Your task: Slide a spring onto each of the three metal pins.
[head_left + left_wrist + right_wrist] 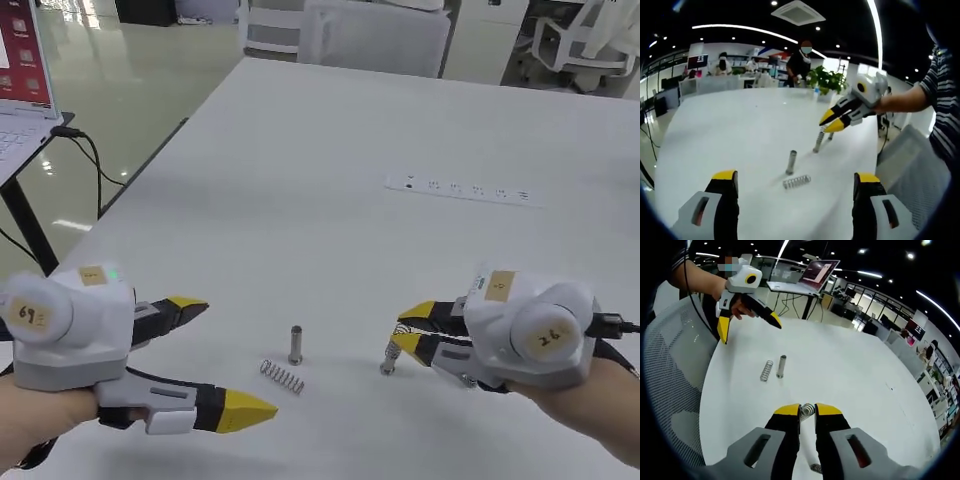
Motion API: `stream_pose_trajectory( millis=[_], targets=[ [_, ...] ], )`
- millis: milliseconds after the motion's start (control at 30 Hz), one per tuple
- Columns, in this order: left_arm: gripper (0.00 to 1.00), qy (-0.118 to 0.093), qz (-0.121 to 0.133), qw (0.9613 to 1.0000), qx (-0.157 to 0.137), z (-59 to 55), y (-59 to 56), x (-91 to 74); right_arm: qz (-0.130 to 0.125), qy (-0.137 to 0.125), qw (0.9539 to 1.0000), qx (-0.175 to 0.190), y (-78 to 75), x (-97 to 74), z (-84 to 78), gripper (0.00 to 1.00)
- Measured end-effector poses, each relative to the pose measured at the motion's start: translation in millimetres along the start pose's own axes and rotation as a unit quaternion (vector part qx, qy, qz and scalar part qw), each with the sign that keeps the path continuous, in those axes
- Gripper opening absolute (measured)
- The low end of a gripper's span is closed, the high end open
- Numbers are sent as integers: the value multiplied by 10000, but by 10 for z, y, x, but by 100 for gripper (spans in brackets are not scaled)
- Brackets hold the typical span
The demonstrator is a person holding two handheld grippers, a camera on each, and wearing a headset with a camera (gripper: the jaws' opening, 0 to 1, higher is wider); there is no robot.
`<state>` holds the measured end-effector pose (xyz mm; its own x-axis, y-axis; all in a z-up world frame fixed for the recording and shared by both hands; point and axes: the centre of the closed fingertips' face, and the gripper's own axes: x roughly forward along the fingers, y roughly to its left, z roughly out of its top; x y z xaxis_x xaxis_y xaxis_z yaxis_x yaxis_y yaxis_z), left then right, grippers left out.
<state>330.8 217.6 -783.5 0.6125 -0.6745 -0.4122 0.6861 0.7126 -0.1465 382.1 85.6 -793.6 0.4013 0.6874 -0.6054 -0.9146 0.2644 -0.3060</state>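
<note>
While your right claw [399,331] sits low over the table [330,180] on the right, its jaws are pinched almost together on a spring [807,410], which appears as a coil caught between the yellow tips in the right gripper view. Just beside those tips, on the near left, a pin [389,360] stands on the table; I cannot tell whether the held spring touches it. Left of that, near the middle, a second pin [295,343] stands upright. A loose spring [281,376] lies flat just on its near side, apart from it. Farther left, your left claw [240,357] hangs just above the table with its jaws spread wide, gripping nothing, its tips aimed toward the loose spring. A power strip [465,189] lies far across the table on the right. A laptop [20,70] sits at the far left, off the table's edge.
</note>
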Motion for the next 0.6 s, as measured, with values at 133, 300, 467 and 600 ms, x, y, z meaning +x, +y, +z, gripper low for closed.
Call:
stream_pose_trajectory(
  millis=[133,300,467,600],
  targets=[
    [93,-121,-33,9998,-130,40,-21,18,71,103,9999,-49,60,45,-78,8],
    [93,-87,-45,9999,-81,33,-30,38,125,234,9996,-97,111,97,-176,8],
    [93,-59,-34,9999,-98,15,-18,35,111,176,9998,-4,114,103,-186,8],
    [93,-45,-17,9999,-122,-1,-5,31,132,161,9998,72,99,103,-180,8]
  ],
)
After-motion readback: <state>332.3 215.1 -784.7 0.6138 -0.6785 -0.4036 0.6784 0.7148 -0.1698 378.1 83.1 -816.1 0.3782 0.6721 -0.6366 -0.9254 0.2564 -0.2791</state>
